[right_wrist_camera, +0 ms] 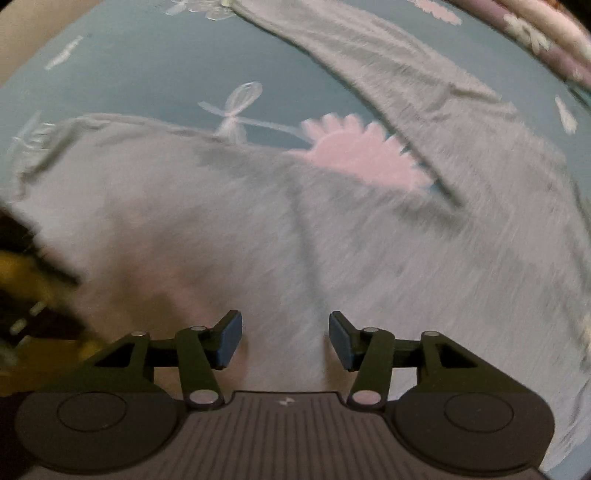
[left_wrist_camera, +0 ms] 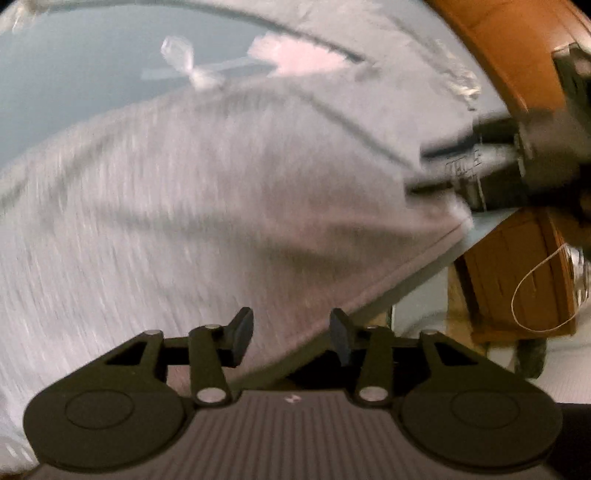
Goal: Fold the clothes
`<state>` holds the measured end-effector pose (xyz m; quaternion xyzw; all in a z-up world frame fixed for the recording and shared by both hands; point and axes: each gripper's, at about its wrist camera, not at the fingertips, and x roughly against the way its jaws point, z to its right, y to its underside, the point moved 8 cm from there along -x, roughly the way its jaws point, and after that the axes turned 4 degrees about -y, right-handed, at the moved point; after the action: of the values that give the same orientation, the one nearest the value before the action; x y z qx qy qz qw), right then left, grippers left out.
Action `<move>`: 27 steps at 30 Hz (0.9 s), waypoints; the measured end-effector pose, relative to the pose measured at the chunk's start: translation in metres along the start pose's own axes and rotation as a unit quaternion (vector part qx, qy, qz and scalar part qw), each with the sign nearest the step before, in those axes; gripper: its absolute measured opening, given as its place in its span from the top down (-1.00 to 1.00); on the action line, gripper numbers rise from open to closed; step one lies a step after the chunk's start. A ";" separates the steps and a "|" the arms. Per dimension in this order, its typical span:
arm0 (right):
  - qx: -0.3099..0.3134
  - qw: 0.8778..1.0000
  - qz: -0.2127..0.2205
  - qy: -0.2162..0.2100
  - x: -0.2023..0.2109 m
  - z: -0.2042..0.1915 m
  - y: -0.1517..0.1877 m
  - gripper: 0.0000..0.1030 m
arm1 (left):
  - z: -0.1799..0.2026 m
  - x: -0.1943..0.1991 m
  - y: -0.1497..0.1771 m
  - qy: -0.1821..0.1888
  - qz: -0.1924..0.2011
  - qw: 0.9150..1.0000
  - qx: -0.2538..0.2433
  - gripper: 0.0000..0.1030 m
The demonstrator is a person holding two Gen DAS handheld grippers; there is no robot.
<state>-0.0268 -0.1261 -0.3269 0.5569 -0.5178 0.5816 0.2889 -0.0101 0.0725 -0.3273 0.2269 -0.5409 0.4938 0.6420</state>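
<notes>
A light grey long-sleeved top [left_wrist_camera: 192, 192] lies spread on a teal bed sheet [left_wrist_camera: 74, 74]; the picture is blurred. My left gripper [left_wrist_camera: 291, 339] hangs open just above the garment's hem near the bed edge, nothing pinched between its pads. At the right of the left wrist view, the other gripper [left_wrist_camera: 491, 162] shows as a dark blur over the cloth. In the right wrist view the grey top [right_wrist_camera: 258, 229] fills the middle, one sleeve [right_wrist_camera: 424, 85] running up to the far side. My right gripper [right_wrist_camera: 284, 339] stands open over the cloth, its pads apart from it.
The sheet [right_wrist_camera: 147, 66] carries a pink flower [right_wrist_camera: 362, 155] and white dragonfly prints [right_wrist_camera: 236, 107]. Orange-brown wooden furniture [left_wrist_camera: 517, 280] stands beyond the bed edge. Pink-purple floral bedding [right_wrist_camera: 546, 33] lies at the far right. A blurred yellow and dark shape [right_wrist_camera: 26, 273] sits at the left.
</notes>
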 end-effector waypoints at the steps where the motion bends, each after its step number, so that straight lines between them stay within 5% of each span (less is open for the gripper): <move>1: -0.013 1.000 -0.002 -0.014 -0.002 -0.007 0.008 -0.13 | 0.000 -0.001 -0.002 0.003 0.002 1.000 -0.007 0.05; 7: -0.103 0.994 -0.003 -0.039 -0.036 -0.025 0.034 -0.21 | -0.004 -0.015 0.008 -0.005 -0.036 0.998 -0.053 0.02; 11: -0.147 0.988 0.002 -0.049 -0.038 -0.034 0.053 -0.66 | -0.010 -0.010 0.020 0.002 -0.053 0.997 -0.050 -0.03; 14: -0.150 0.987 -0.017 -0.055 -0.035 -0.043 0.057 -0.60 | -0.016 -0.004 0.019 -0.019 -0.074 0.996 -0.055 0.02; 21: -0.196 0.979 0.050 -0.040 -0.019 -0.010 0.020 -0.62 | -0.020 -0.001 -0.019 -0.040 -0.027 0.993 -0.104 -0.17; 25: -0.228 0.971 0.030 -0.065 -0.040 -0.015 0.025 -0.66 | -0.033 -0.009 -0.005 -0.063 -0.038 0.992 -0.102 -0.20; 27: -0.234 0.969 0.035 -0.071 -0.046 -0.020 0.032 -0.84 | -0.037 -0.002 0.006 -0.072 -0.040 0.992 -0.099 -0.21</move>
<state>-0.0526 -0.1063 -0.3766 0.4954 -0.6779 0.4127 0.3531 0.0021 0.1048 -0.3424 0.2181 -0.6225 0.3939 0.6401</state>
